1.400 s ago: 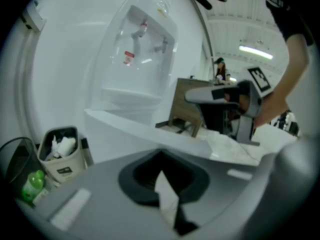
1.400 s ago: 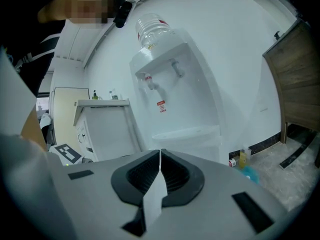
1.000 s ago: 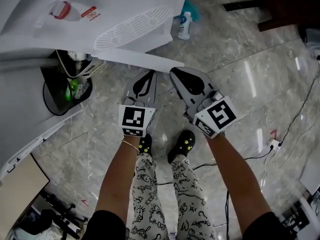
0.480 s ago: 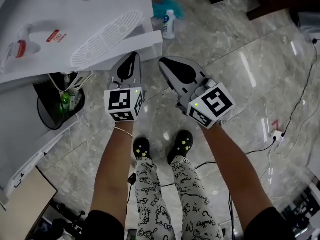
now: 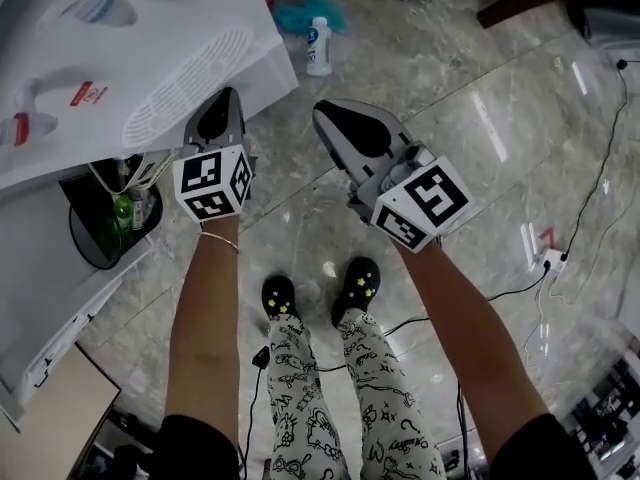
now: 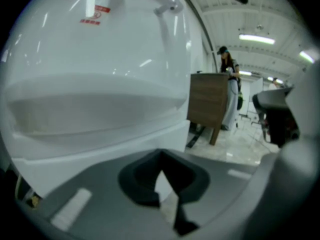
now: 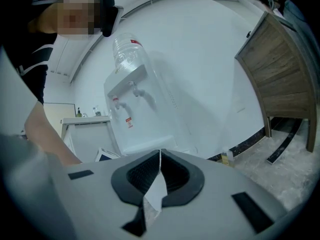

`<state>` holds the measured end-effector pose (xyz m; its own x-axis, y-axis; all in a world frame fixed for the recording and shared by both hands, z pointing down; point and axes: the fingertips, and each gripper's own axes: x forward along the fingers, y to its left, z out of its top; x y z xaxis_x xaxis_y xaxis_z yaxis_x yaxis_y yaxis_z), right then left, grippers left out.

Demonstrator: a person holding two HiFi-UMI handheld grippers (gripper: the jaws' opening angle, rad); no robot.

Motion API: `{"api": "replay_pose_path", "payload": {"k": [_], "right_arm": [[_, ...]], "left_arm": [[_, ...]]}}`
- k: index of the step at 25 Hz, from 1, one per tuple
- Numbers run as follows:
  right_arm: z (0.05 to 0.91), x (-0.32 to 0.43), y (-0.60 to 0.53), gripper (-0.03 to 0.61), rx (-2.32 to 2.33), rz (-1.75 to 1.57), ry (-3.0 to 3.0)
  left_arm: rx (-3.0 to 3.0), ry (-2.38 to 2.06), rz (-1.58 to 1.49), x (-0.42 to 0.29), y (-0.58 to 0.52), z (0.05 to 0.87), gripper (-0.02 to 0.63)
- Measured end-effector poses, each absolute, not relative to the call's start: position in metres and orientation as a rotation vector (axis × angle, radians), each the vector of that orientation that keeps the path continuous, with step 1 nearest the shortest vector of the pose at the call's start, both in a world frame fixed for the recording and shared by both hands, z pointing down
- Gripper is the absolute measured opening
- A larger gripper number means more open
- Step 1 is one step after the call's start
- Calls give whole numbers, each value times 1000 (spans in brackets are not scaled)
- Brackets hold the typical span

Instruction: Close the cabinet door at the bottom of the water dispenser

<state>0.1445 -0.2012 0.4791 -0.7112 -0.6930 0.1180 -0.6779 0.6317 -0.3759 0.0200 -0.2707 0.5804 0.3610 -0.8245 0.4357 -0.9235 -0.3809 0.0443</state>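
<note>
The white water dispenser (image 5: 120, 58) fills the head view's upper left, its drip grille (image 5: 185, 86) facing up. Beneath it the bottom cabinet (image 5: 100, 230) stands open and dark, with a green bottle and cables inside. A white panel (image 5: 70, 313) angles out at the lower left; it looks like the open door. My left gripper (image 5: 228, 98) is shut and empty, its tips at the dispenser's front edge; the left gripper view (image 6: 160, 156) shows the white body close ahead. My right gripper (image 5: 326, 114) is shut and empty over the floor, facing the dispenser (image 7: 135, 104).
A white bottle (image 5: 318, 46) and a teal object (image 5: 300, 13) sit on the marble floor beyond the grippers. Cables and a socket (image 5: 548, 260) lie at the right. The person's black clogs (image 5: 355, 286) stand below. A wooden desk (image 7: 282, 79) is to the right.
Both grippers have moved up and left toward the dispenser. The left one has gone farther and now reaches its front edge. Both stay shut.
</note>
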Motion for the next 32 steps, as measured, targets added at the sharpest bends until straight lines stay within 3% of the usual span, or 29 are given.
{"api": "replay_pose_path", "payload": {"k": [13, 32], "right_arm": [[469, 130, -201, 17, -1183, -619, 2812], [436, 110, -152, 15, -1219, -693, 2870]], "left_arm": [[2371, -1481, 417, 31, -253, 563, 0], [2450, -1470, 381, 9, -147, 457, 0]]}}
